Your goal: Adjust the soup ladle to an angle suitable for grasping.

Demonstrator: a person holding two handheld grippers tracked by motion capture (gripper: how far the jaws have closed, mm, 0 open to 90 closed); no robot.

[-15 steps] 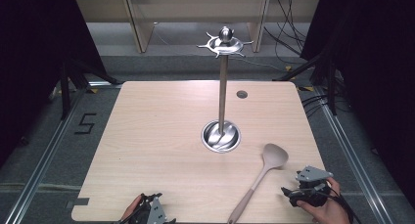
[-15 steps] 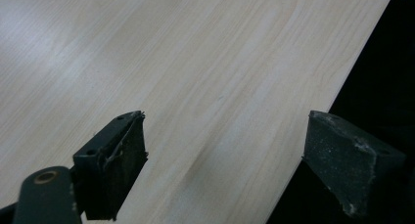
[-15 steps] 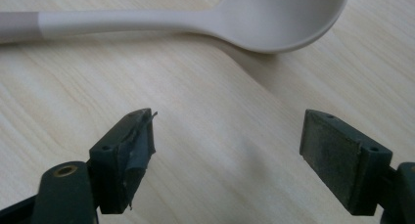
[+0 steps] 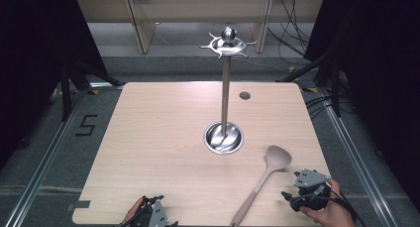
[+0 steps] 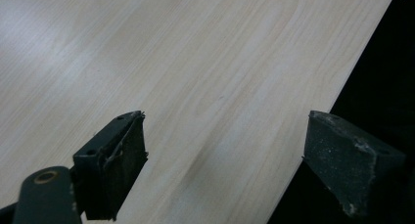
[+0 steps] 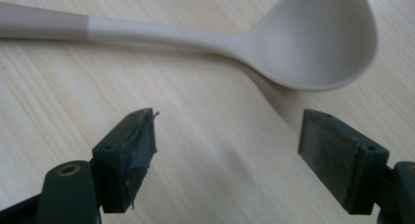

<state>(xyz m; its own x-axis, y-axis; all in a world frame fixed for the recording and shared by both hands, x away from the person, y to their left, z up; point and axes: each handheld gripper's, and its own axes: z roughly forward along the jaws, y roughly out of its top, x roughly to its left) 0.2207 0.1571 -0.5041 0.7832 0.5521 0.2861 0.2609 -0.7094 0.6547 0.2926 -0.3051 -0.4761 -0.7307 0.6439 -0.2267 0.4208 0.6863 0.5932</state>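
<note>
We have the right claw (image 4: 303,193) at the near right corner of the desk (image 4: 163,138), jaws spread wide, nothing between them. The ladle (image 4: 264,178) lies flat just to its left, touching neither jaw. Its long axis runs diagonally: bowl up and away toward the stand, handle end down at the near desk edge.

From the right gripper view the ladle (image 6: 235,35) crosses just ahead of the jaws, bowl toward the right jaw, handle running off left. The shaft sits roughly across the jaw opening, so we judge a short push forward would put the neck between the pads.

Left claw (image 4: 151,214) sits at the near edge, well apart from the ladle, jaws also open and empty; its view shows bare desk (image 5: 195,62) and the edge.

Right hand is clearly nearer, so it's the one to take it. The hook stand (image 4: 225,88) is upright mid-desk, beyond the bowl, hooks bare as far as we can tell.
</note>
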